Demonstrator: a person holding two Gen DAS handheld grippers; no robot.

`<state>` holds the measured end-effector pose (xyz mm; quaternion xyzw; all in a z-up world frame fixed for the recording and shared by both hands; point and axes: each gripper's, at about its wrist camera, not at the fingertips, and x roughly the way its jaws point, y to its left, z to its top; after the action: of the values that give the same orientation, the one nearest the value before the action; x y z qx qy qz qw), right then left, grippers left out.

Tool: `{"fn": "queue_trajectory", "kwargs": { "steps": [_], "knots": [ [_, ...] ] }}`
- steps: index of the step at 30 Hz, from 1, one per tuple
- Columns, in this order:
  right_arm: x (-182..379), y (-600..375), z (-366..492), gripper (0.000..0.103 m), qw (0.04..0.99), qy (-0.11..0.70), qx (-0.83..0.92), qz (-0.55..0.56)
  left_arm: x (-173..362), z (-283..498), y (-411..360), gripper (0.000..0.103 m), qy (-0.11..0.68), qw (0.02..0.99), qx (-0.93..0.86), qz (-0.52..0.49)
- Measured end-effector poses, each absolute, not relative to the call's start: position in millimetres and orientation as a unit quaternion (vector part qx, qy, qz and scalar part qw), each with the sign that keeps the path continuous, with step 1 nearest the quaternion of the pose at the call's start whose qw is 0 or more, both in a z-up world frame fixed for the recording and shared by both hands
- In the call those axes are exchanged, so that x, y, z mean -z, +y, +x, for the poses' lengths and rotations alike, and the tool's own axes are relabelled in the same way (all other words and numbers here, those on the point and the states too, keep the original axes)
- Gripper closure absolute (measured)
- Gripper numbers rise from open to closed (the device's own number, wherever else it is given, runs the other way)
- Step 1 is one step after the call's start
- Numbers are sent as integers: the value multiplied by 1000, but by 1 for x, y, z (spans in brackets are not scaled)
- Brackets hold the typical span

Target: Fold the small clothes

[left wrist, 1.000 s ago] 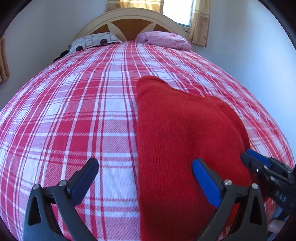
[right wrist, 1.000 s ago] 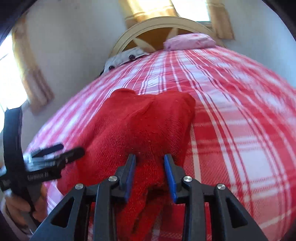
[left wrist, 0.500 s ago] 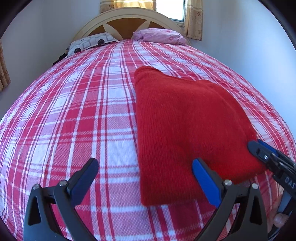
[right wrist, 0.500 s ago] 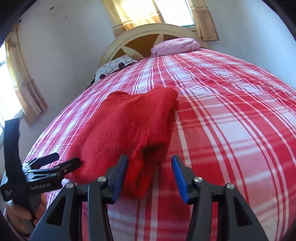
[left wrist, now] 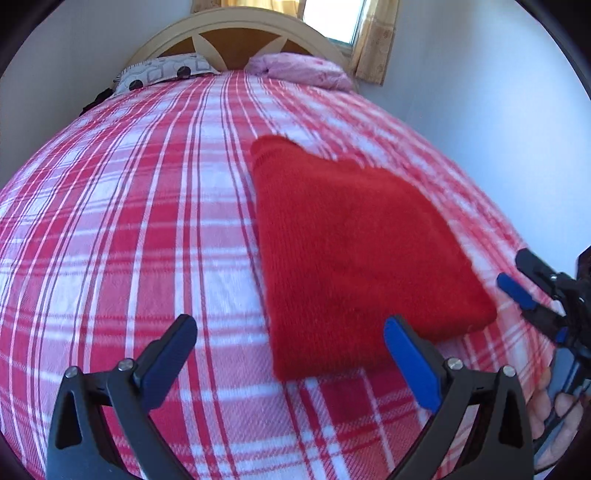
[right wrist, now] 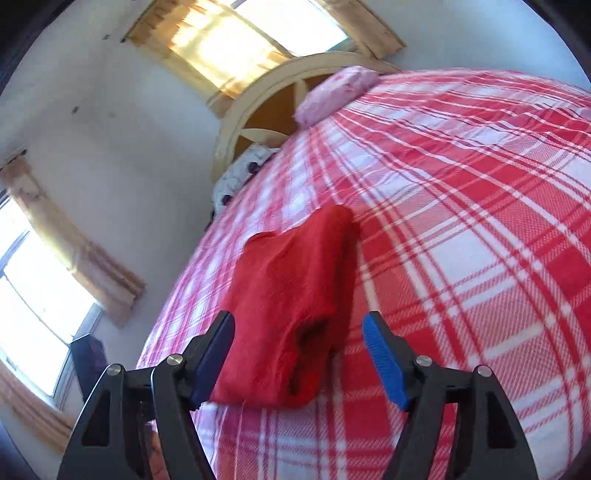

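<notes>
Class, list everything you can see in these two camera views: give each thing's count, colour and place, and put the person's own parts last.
Folded knit garment: one, red, lying flat on the bed, right of centre.
Bedspread: one, red and white plaid, covering the bed.
Pillows: two, one grey patterned, one pink, at the headboard.
Headboard: one, cream and brown, against the far wall.
Curtains: tan, at the windows.
Left tool: one, black with blue pads, open, empty.
Right tool: one, same colours, open, straddling the garment's near end.
</notes>
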<state>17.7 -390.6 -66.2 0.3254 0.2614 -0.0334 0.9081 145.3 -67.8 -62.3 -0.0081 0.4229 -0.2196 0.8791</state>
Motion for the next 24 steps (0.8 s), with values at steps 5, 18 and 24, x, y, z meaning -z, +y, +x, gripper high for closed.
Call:
{"fn": "queue_trajectory", "kwargs": {
  "steps": [5, 18, 24],
  "knots": [
    [60, -390, 59, 30, 920, 290, 38, 261, 55, 180, -76, 0, 428, 875, 222, -44],
    [107, -397, 125, 30, 903, 341, 50, 256, 90, 243, -110, 6, 485, 843, 223, -64],
    [111, -399, 126, 30, 901, 341, 37, 265, 98, 244, -114, 1, 478, 845, 232, -67]
  ]
}}
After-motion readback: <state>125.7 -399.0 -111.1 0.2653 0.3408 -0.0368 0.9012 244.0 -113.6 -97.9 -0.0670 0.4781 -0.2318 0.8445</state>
